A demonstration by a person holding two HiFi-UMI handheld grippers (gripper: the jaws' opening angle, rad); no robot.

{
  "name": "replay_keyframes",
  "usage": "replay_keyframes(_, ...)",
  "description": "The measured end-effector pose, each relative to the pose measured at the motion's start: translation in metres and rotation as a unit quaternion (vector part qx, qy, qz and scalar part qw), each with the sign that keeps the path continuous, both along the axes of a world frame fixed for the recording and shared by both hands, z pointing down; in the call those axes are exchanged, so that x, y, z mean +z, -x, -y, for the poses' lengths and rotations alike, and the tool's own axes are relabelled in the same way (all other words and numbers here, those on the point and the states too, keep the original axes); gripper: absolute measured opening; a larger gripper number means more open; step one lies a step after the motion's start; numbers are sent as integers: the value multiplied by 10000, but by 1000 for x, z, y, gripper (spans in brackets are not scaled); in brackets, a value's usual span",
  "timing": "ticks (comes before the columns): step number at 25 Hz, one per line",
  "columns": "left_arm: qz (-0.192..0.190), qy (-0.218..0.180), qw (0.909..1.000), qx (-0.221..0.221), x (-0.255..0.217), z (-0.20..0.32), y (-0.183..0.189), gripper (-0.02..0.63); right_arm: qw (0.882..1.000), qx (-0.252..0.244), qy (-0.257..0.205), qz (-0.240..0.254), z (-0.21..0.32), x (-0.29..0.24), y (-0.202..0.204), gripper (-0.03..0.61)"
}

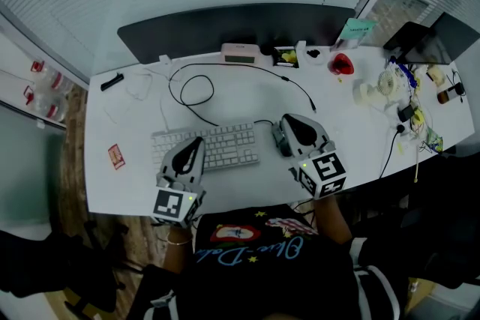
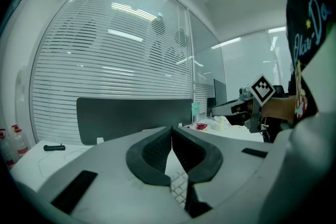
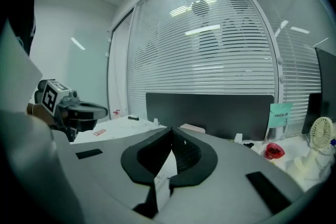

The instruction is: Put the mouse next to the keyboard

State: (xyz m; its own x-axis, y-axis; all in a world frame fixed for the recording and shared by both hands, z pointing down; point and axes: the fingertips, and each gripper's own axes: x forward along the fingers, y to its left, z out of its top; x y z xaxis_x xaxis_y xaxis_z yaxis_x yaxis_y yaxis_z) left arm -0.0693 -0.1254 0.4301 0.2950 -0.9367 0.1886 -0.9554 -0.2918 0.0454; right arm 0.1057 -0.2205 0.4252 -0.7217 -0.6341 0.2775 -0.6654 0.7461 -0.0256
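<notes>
A white keyboard lies at the middle of the white desk. My left gripper hovers over the keyboard's left half with its jaws shut and nothing between them; the left gripper view shows keys below the closed tips. My right gripper sits just right of the keyboard, also shut and empty, its tips meeting. No mouse shows plainly; a thin black cable runs from the keyboard's corner under the right gripper.
A looped black cable lies behind the keyboard. Along the dark back panel stand a pink clock, a red cup and a small fan. A black marker and a red card lie at the left.
</notes>
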Motion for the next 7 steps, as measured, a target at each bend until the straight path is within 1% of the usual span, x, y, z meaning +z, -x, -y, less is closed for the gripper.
replay_keyframes(7, 10, 46, 10000, 9, 1, 2, -4, 3, 10000, 8, 63, -13, 0, 0, -4, -2)
